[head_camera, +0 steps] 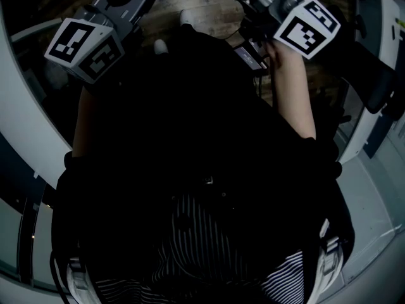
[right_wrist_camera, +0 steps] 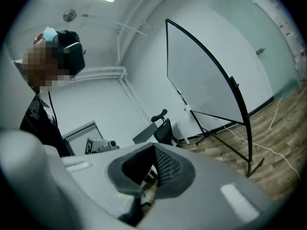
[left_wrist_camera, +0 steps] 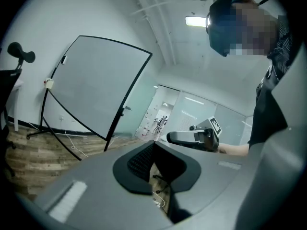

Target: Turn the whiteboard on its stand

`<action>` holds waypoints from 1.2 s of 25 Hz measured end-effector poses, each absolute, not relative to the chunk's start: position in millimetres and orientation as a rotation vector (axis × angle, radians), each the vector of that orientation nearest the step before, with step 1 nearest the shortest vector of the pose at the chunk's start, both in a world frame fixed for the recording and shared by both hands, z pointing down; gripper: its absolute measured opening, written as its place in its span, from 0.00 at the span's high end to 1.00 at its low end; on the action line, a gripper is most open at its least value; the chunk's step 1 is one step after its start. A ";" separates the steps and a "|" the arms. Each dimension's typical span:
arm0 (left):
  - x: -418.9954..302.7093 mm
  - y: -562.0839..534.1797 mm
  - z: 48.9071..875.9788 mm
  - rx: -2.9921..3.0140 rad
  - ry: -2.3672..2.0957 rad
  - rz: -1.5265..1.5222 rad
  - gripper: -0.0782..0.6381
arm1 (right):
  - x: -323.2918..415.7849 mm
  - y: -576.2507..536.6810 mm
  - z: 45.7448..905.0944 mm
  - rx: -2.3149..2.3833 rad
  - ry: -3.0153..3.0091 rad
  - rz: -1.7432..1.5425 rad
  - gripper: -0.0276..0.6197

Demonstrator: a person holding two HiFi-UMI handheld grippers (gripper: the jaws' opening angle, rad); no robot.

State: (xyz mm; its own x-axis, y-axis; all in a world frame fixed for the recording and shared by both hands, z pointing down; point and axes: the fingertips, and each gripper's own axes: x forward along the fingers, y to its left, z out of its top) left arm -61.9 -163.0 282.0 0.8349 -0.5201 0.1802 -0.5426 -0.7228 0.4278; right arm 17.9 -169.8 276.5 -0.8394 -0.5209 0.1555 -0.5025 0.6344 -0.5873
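Whiteboard [left_wrist_camera: 96, 87] stands on its stand [left_wrist_camera: 45, 128] on the wood floor [left_wrist_camera: 33, 152], well apart from both grippers.

- Left gripper [left_wrist_camera: 153, 145]: jaws pressed together, nothing between them. The board lies at the upper left of its view.
- Right gripper [right_wrist_camera: 153, 147]: jaws likewise together and empty. The board lies at the upper right of its view, with an office chair [right_wrist_camera: 163, 128] near frame centre.
- The board's long sides run roughly upright.
- Neither gripper looks clearly nearer.
- Judgement: task not begun. Both grippers must first close the gap to the black frame edge.
- No containers in view.
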 end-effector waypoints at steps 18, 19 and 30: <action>-39.0 -198.5 276.9 2.536 -0.849 0.141 0.88 | 52.1 -199.2 290.6 -0.798 2.780 -1.024 0.96; -49.6 -189.0 277.6 2.535 -0.858 0.143 0.88 | 44.2 -191.2 291.2 -0.799 2.787 -1.015 0.95; -80.0 -154.6 287.0 2.505 -0.848 0.129 0.88 | 24.8 -164.6 297.3 -0.844 2.844 -0.974 0.95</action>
